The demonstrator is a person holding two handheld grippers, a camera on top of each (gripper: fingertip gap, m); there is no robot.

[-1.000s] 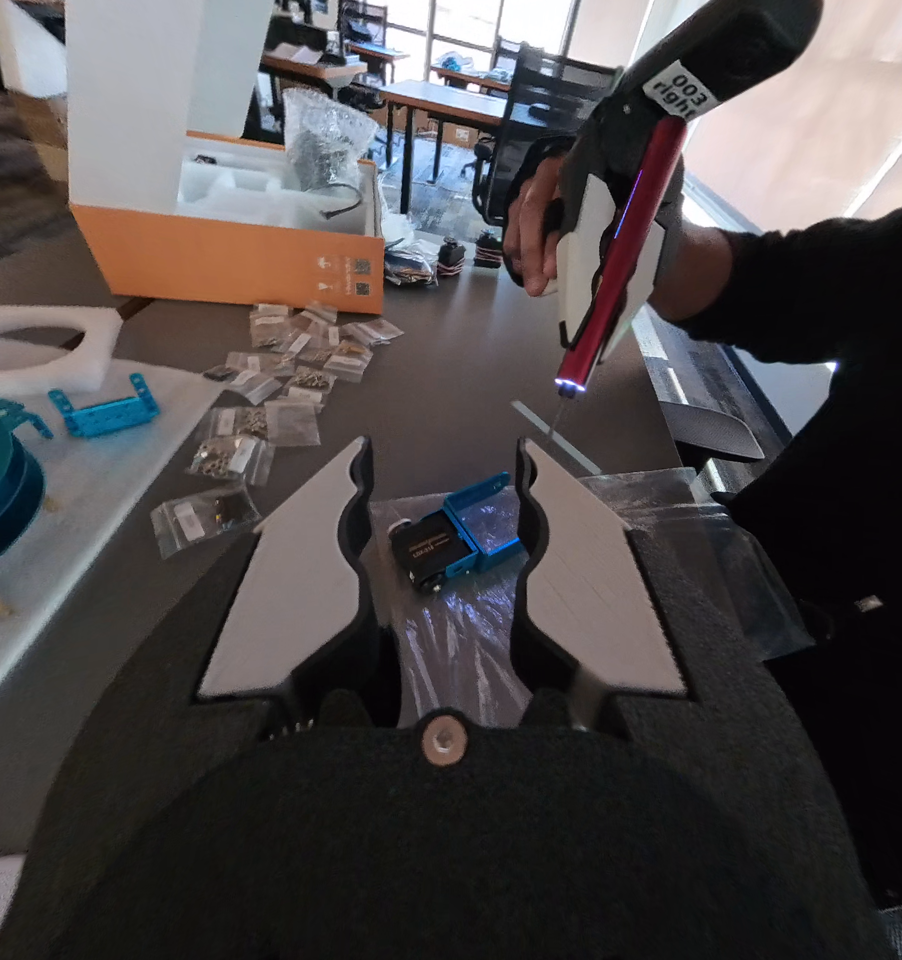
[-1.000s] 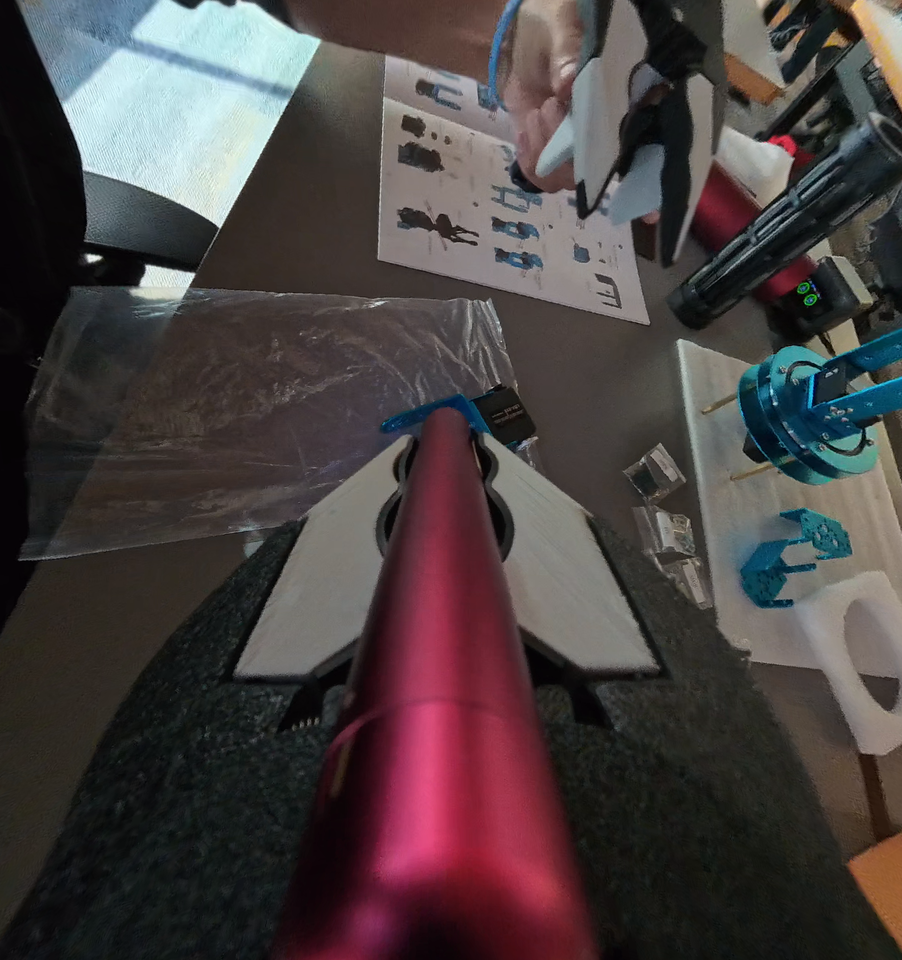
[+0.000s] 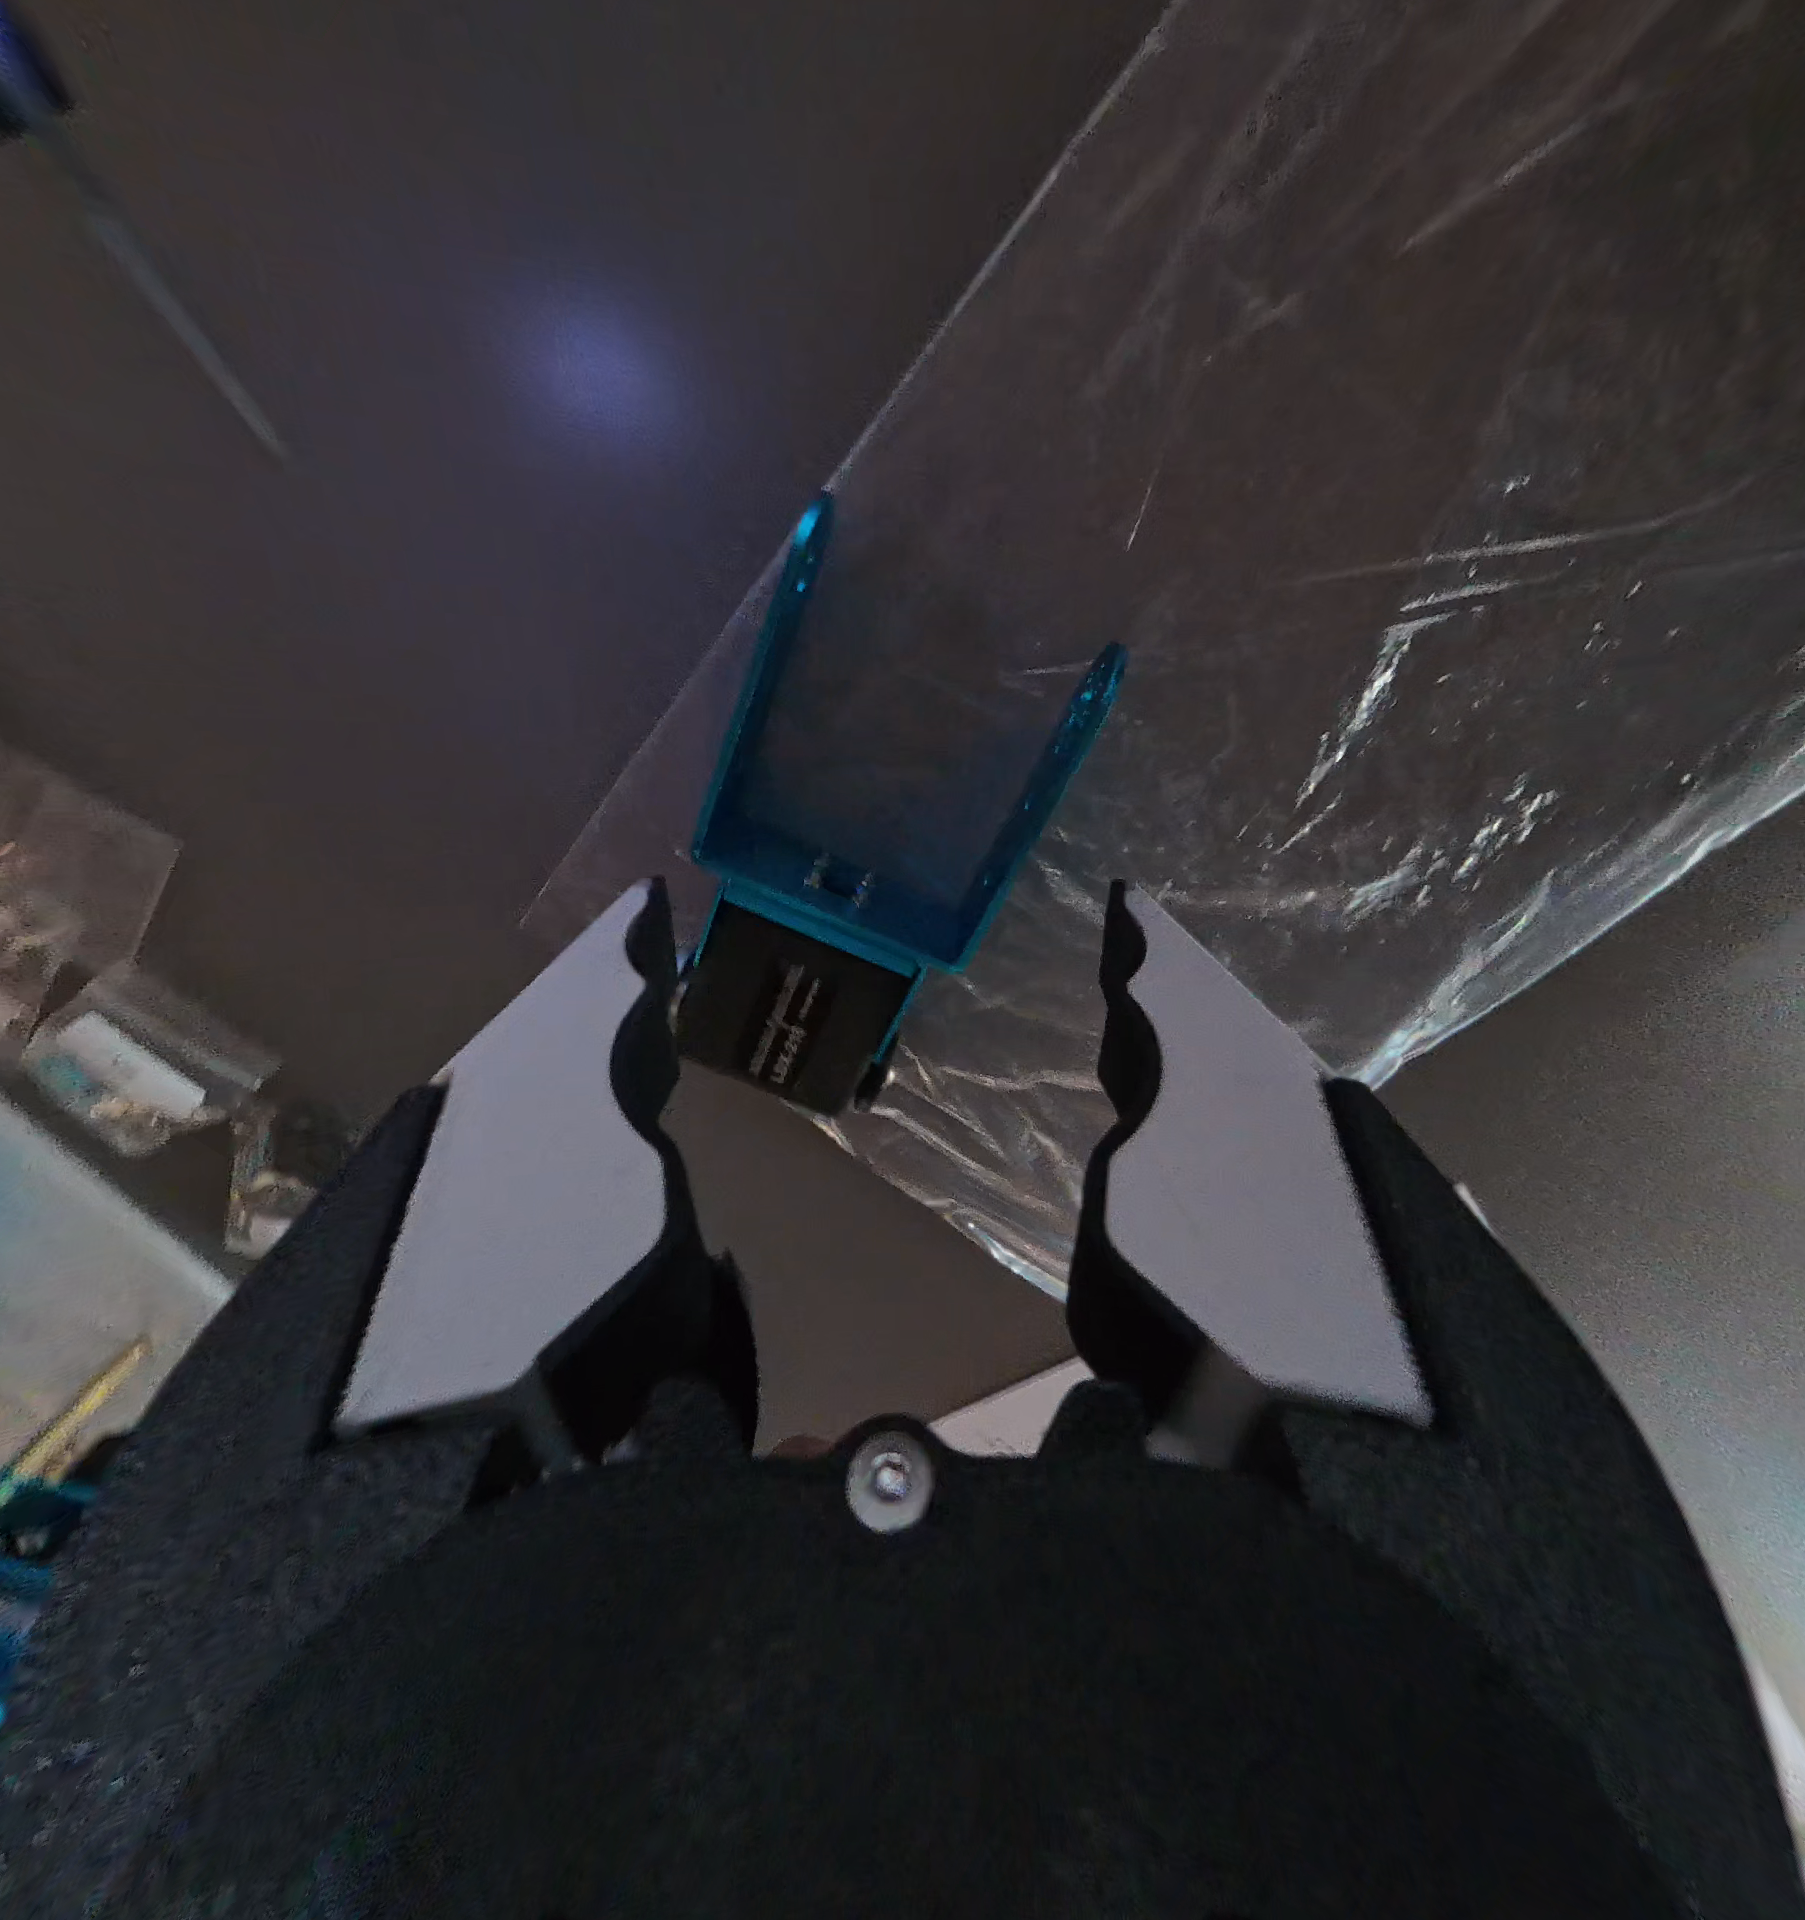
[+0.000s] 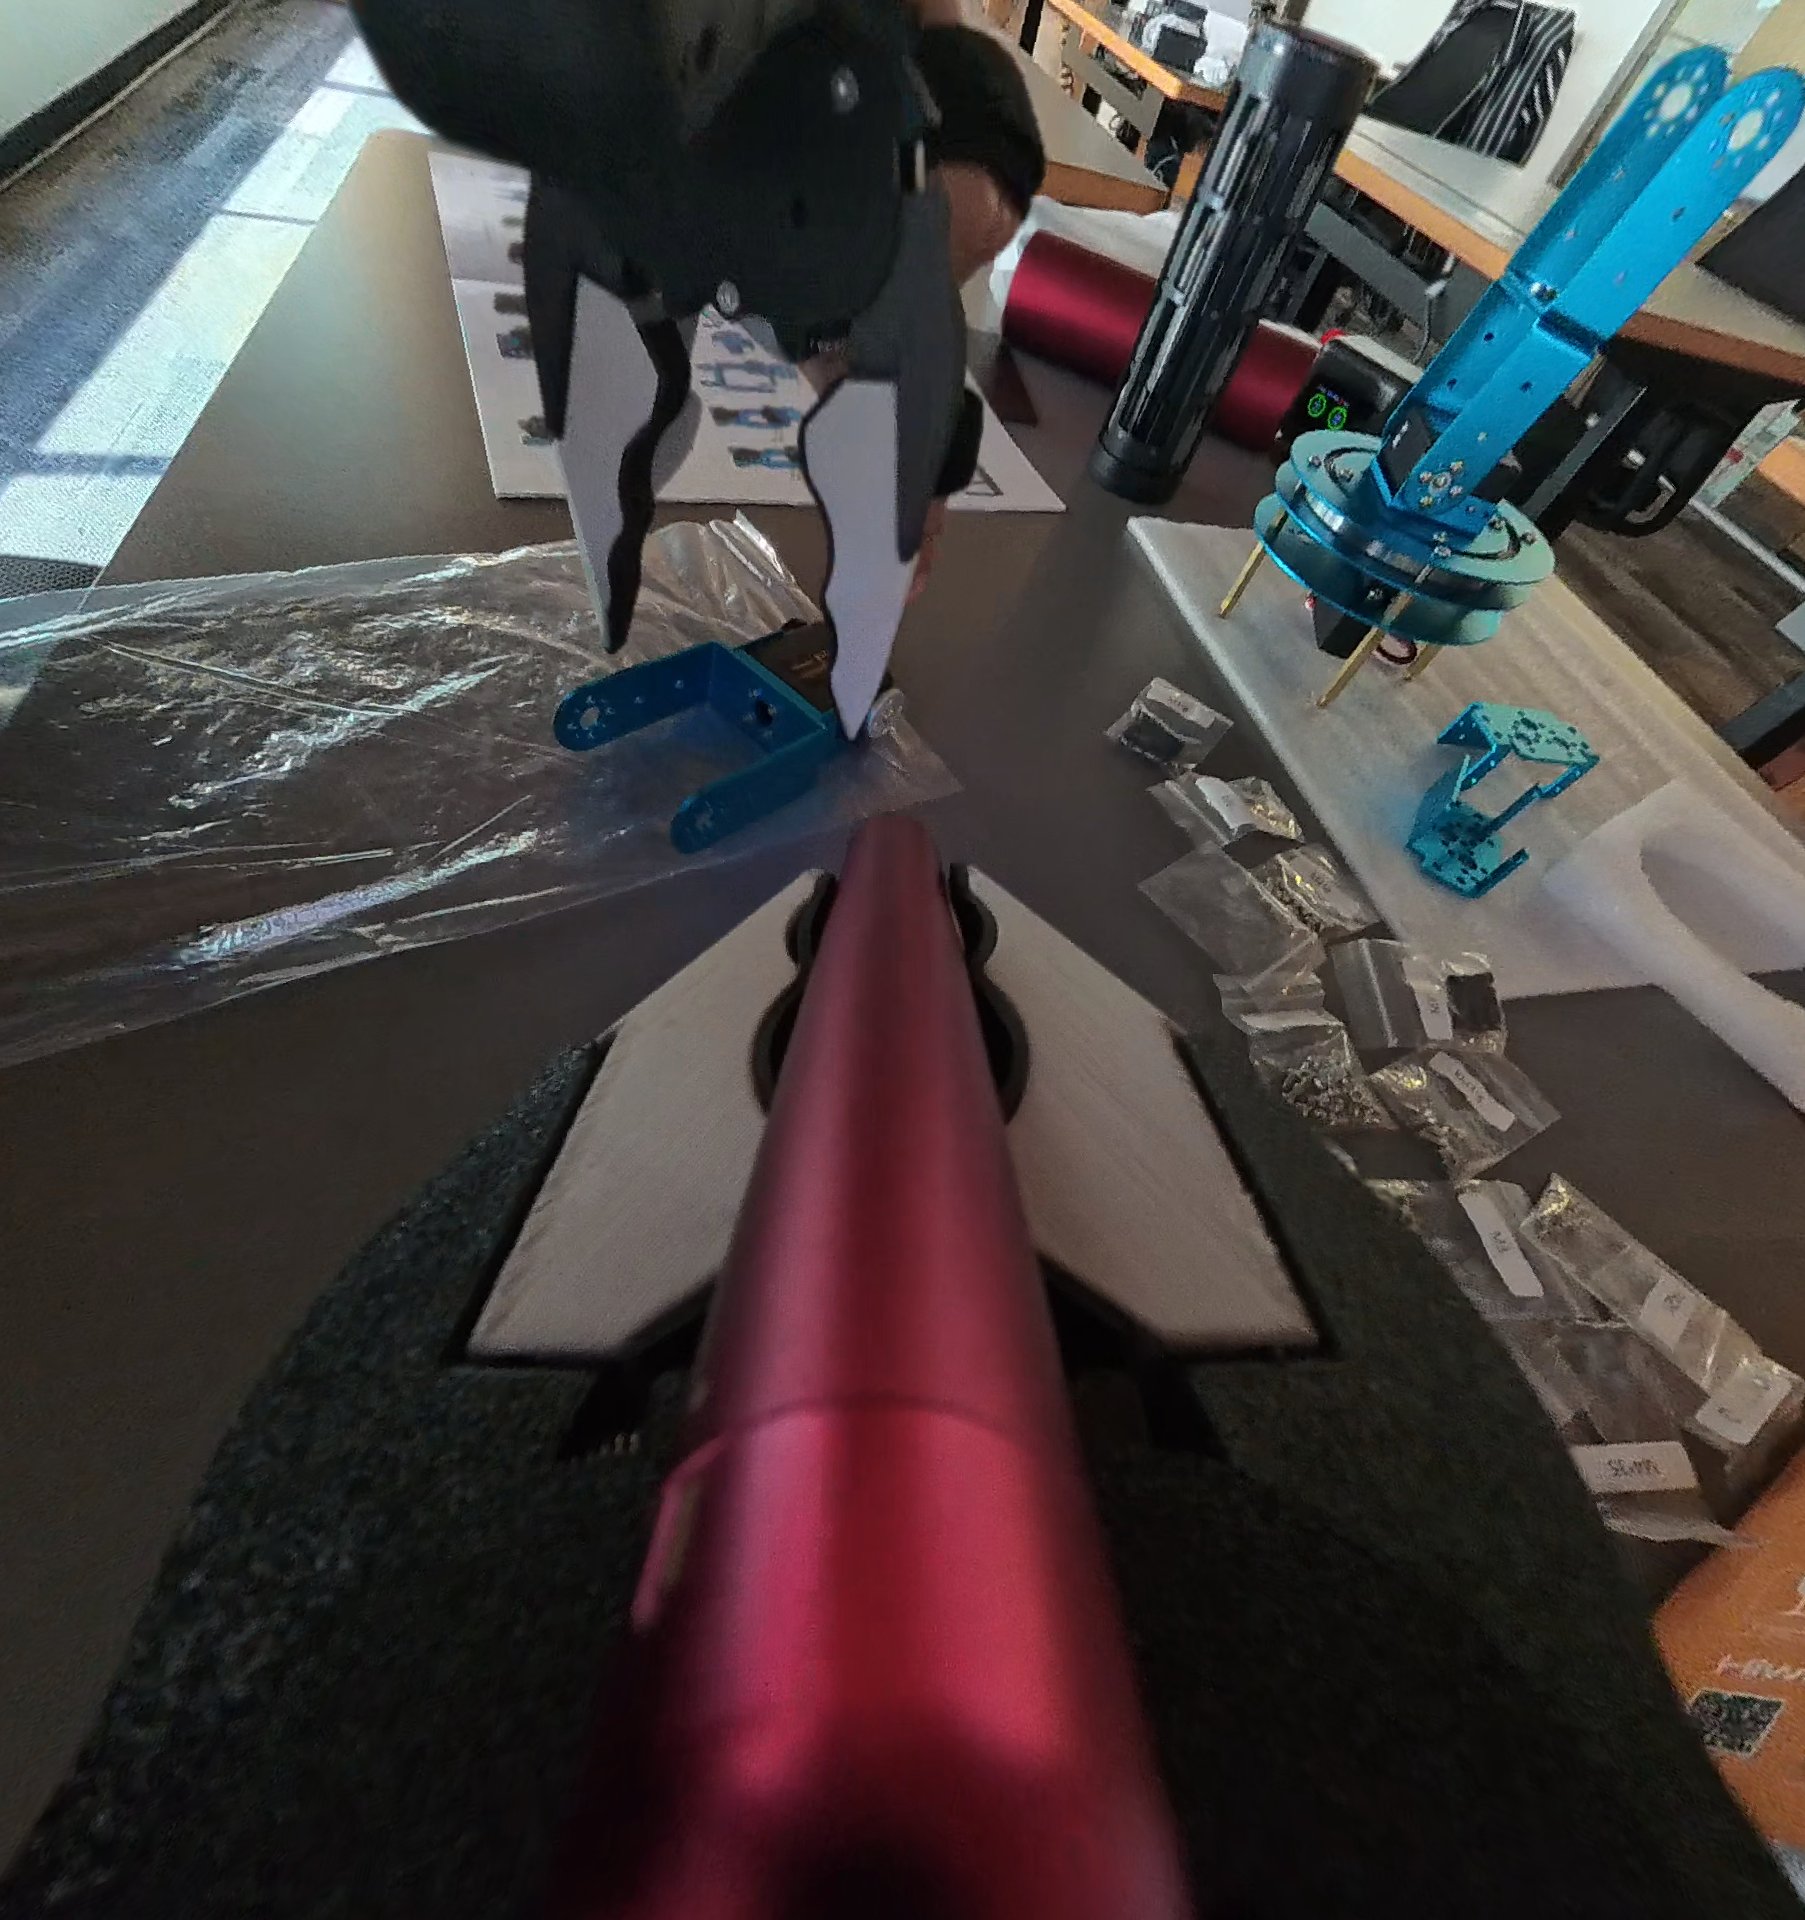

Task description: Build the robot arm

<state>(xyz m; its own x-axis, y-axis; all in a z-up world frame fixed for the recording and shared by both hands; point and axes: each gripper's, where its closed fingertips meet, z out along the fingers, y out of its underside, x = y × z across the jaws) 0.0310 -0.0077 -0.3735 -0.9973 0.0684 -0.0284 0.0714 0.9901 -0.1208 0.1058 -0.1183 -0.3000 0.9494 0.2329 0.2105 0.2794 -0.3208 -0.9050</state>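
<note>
A black servo (image 3: 794,1023) fixed in a blue U-bracket (image 3: 877,769) lies on a clear plastic bag (image 3: 1397,520) on the dark table. My left gripper (image 3: 885,904) is open and straddles the servo. Its left finger touches the servo's side and its right finger stands apart. In the right wrist view the left gripper (image 4: 737,681) comes down from above over the servo (image 4: 799,660) and bracket (image 4: 711,717). My right gripper (image 4: 890,883) is shut on a red screwdriver (image 4: 877,1195), which points at the bracket from a short way off. Its bit shows blurred at the top left of the left wrist view.
To the right are a blue robot base with an arm (image 4: 1417,520) on a white sheet, a small blue bracket (image 4: 1500,790), white foam (image 4: 1729,935) and several small bags of screws (image 4: 1345,997). An instruction sheet (image 4: 742,416) and a black cylinder (image 4: 1220,260) lie behind, an orange box (image 4: 1771,1662) at near right. Some 15 cm of space lies between my two pairs of fingers. The left tips stand about 30 cm off the black cylinder (image 4: 1220,260).
My left gripper has dropped down close over the servo and bracket, with its jaws wider apart. My right gripper with the screwdriver has come lower and now points along the table at the bracket.
</note>
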